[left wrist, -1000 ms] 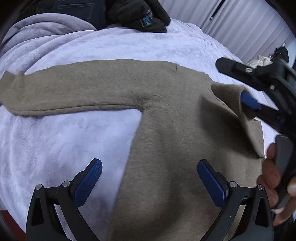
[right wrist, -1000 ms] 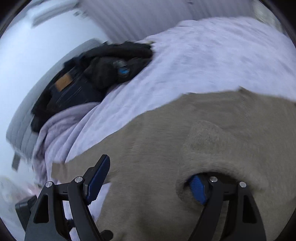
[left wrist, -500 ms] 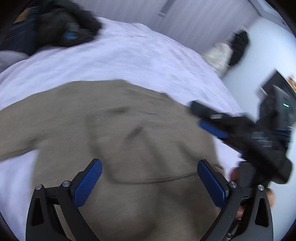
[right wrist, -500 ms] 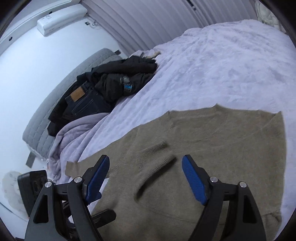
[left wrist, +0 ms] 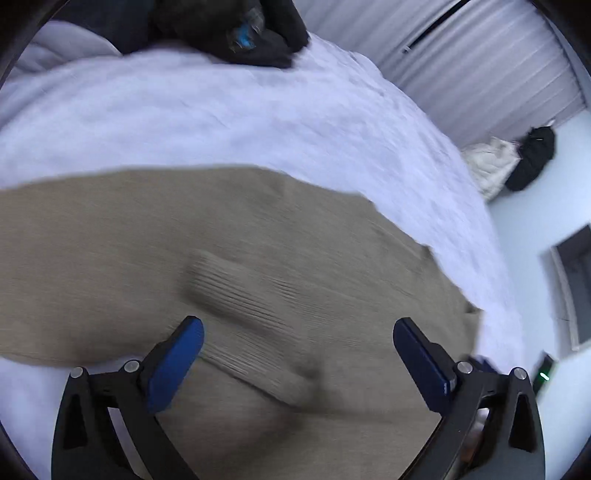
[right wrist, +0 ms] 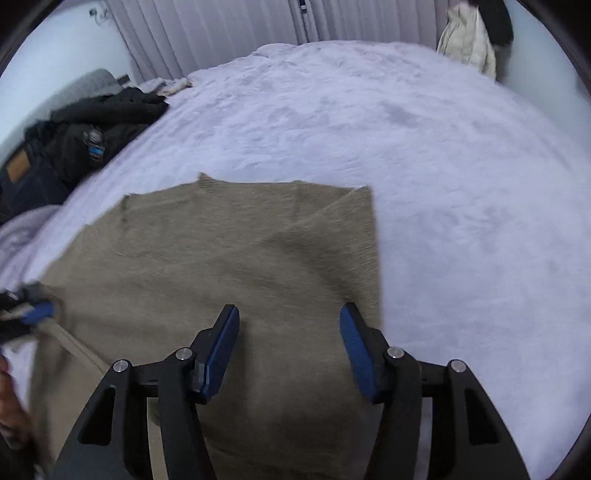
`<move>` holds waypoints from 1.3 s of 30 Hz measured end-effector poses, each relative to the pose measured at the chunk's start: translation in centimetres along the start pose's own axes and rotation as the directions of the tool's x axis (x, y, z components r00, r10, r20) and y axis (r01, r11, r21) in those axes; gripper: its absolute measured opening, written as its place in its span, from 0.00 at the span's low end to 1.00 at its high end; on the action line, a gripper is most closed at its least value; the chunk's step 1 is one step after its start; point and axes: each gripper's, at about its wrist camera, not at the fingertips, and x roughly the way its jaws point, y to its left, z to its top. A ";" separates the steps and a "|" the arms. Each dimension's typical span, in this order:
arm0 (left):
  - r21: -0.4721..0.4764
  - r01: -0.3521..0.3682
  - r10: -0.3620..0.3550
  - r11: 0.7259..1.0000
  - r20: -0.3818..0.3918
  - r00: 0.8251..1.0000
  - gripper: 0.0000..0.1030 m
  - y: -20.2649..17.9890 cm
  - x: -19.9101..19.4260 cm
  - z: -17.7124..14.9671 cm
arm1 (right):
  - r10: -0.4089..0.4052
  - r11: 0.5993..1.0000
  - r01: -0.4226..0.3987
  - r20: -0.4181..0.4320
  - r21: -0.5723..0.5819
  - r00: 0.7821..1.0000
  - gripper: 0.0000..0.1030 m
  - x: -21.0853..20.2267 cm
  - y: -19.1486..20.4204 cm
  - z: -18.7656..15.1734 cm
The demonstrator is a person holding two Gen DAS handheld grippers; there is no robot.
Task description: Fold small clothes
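A tan knit sweater point(left wrist: 258, 236) lies flat on the white bed point(left wrist: 258, 118). One sleeve is folded in across the body, with its ribbed cuff point(left wrist: 236, 291) in front of my left gripper point(left wrist: 295, 354), which is open and empty just above the fabric. In the right wrist view the sweater point(right wrist: 221, 258) has a straight folded right edge. My right gripper point(right wrist: 290, 347) is open and empty above the sweater's lower part. At that view's left edge the left gripper's blue pad point(right wrist: 37, 312) shows over the fabric; whether it touches is unclear.
A pile of dark clothes and jeans point(right wrist: 74, 136) lies at the far left of the bed, also shown in the left wrist view point(left wrist: 236, 33). A cream garment point(right wrist: 469, 40) hangs by the curtain at the back. White bedding point(right wrist: 461, 221) lies to the right of the sweater.
The right gripper let go of the sleeve, now laid across the body, and pulled back open. The left gripper moved over the sweater, toward the folded cuff.
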 end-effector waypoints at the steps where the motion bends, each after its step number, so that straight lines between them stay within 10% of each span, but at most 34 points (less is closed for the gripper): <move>1: 0.030 -0.025 0.025 0.999 0.015 1.000 1.00 -0.3 -0.5 -0.3 | -0.083 0.994 0.086 0.039 -0.063 0.996 0.68 -1.3 -0.1 -0.7; 7: 0.250 -0.090 0.094 0.964 -0.002 0.996 1.00 -4.4 0.4 -3.7 | -0.037 0.900 0.096 0.146 -0.425 0.989 0.77 -6.9 3.6 -5.3; 13: 0.125 -0.166 0.173 0.978 -0.049 0.984 1.00 -1.5 1.8 -4.4 | -0.116 0.798 0.181 0.149 -0.575 0.982 0.74 -3.6 7.3 -6.2; 16: 0.062 -0.178 0.179 0.982 -0.012 0.984 1.00 0.1 0.9 -3.5 | -0.107 0.893 0.127 0.071 -0.431 0.992 0.19 -2.8 4.0 -3.9; 21: 0.246 -0.286 0.311 0.926 -0.070 0.948 1.00 -1.5 4.2 -4.6 | -0.103 0.904 0.119 0.062 -0.410 0.993 0.38 -3.9 0.8 -6.3; 26: 0.263 -0.201 0.208 0.944 0.004 0.978 1.00 -3.3 1.3 -4.3 | 0.088 0.948 -0.041 0.136 -0.317 0.987 0.77 -9.0 -2.1 -5.8; 30: 0.297 -0.190 0.210 0.936 -0.037 0.977 1.00 -5.0 3.9 -3.1 | 0.201 0.970 -0.173 0.164 -0.170 0.966 0.77 -8.9 -2.3 -1.3; 35: 0.309 -0.294 0.305 0.905 0.012 0.952 1.00 -5.5 6.9 -3.2 | 0.299 0.952 -0.302 -0.075 -0.043 0.951 0.76 0.9 2.0 3.4; 37: 0.316 -0.305 0.308 0.899 0.041 0.951 1.00 -5.6 7.2 -3.1 | 0.109 0.992 -0.114 -0.096 -0.053 0.989 0.75 4.3 2.1 3.4; 39: 0.308 -0.319 0.323 0.896 0.040 0.946 1.00 -5.8 7.4 -2.7 | 0.091 0.996 -0.091 -0.047 -0.002 0.995 0.75 5.0 0.9 3.4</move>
